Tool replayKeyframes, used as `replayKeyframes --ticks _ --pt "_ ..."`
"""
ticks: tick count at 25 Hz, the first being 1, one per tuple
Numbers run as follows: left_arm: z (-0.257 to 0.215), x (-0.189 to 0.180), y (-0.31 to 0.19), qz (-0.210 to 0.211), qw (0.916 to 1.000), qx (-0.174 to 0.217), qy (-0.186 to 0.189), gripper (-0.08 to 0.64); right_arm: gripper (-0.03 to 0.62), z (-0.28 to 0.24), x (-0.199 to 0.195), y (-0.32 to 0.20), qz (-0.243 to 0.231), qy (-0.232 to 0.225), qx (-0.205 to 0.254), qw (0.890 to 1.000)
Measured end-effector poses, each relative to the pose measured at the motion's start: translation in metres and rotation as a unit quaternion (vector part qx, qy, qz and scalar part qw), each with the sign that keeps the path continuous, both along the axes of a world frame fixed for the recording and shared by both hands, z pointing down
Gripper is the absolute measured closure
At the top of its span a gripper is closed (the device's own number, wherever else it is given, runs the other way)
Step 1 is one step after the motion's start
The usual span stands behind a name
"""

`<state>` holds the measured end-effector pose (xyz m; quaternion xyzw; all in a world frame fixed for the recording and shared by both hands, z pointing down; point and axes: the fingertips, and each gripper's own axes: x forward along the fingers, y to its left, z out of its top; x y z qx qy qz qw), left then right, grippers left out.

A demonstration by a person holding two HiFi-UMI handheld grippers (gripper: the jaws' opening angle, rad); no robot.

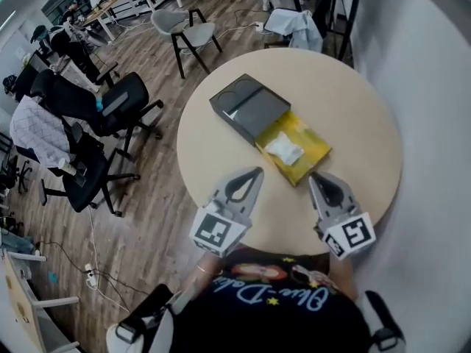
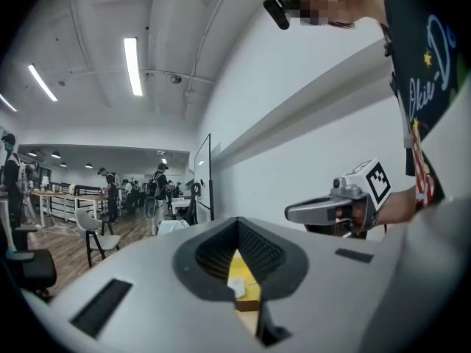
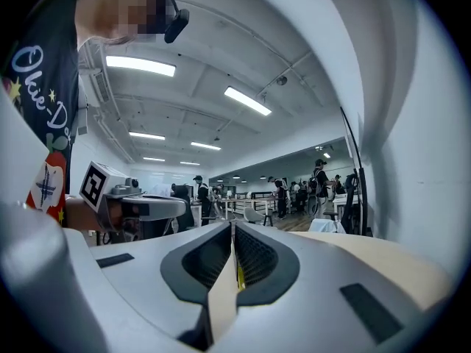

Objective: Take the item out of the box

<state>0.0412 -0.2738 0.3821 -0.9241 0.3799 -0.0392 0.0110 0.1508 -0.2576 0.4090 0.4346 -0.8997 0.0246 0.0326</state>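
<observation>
As box [image 1: 246, 107] sits open, item [image 1: 284, 149] shows white.

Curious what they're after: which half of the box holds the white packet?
The bright yellow tray holds the white packet; the dark grey half beside it shows no packet.

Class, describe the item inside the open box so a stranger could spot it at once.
On the round beige table lies a dark grey box with a yellow tray slid out. In that tray rests a small crumpled white packet, the only white thing on the table.
</observation>
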Motion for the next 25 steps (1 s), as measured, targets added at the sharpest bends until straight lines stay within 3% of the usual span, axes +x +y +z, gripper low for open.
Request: replayKeyframes --ticks 3,9,15,25 --pt "0.002 -0.01 -0.022 0.007 1.0 -0.003 0.004 0.574 0.595 0.0 -0.011 -0.025 0.006 0.012 -0.006 1.0" --pt "0.019 -0.027 -0.059 0.016 0.9997 -0.013 0.015 0.574 0.595 0.039 -0.024 -0.068 0.016 0.09 -0.051 0.995" --pt "0.044 -0.031 -0.087 0.041 0.9985 -0.029 0.018 0.574 0.594 0.083 -0.031 -0.098 0.014 0.168 -0.108 0.98" --pt "0.07 -0.032 -0.114 0.074 0.9962 -0.044 0.013 0.574 0.56 0.147 -0.039 -0.133 0.003 0.229 -0.18 0.957"
